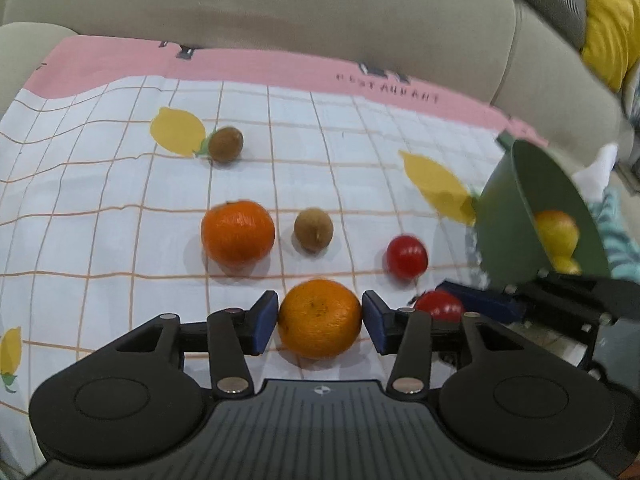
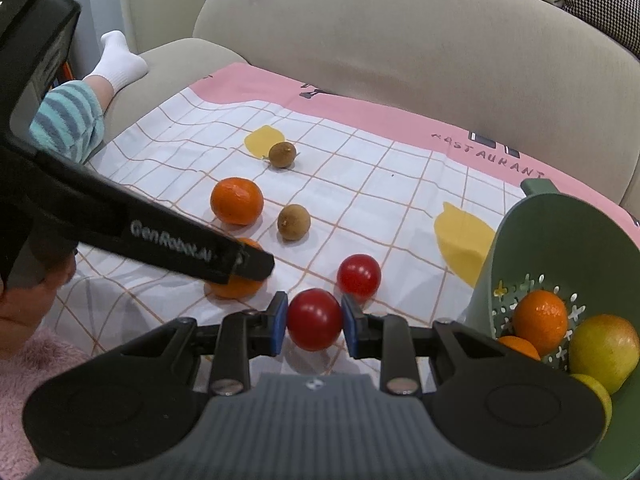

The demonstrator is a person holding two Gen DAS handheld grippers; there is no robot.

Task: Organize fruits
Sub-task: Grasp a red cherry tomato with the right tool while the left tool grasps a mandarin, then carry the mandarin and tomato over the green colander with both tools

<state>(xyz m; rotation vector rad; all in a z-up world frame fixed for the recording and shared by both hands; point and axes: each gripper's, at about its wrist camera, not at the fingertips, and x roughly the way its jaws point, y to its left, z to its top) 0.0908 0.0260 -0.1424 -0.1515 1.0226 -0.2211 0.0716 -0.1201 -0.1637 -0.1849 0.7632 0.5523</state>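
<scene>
My left gripper (image 1: pixel 320 316) is shut on an orange (image 1: pixel 320 318) low over the checked cloth (image 1: pixel 100 240). My right gripper (image 2: pixel 314 320) is shut on a red tomato (image 2: pixel 314 320). That tomato also shows in the left wrist view (image 1: pixel 440 306). On the cloth lie a second orange (image 1: pixel 238 232), two brown kiwis (image 1: pixel 313 229) (image 1: pixel 225 144) and a second red tomato (image 1: pixel 407 257). A green colander basket (image 2: pixel 560 248) at the right holds oranges (image 2: pixel 540 320) and yellow-green fruit (image 2: pixel 604 346).
The cloth covers a beige sofa seat, with the backrest (image 2: pixel 400 40) behind. A person's leg in striped fabric and a white sock (image 2: pixel 120 60) lies at the left edge. A yellow cushion (image 1: pixel 610 20) sits at the far right.
</scene>
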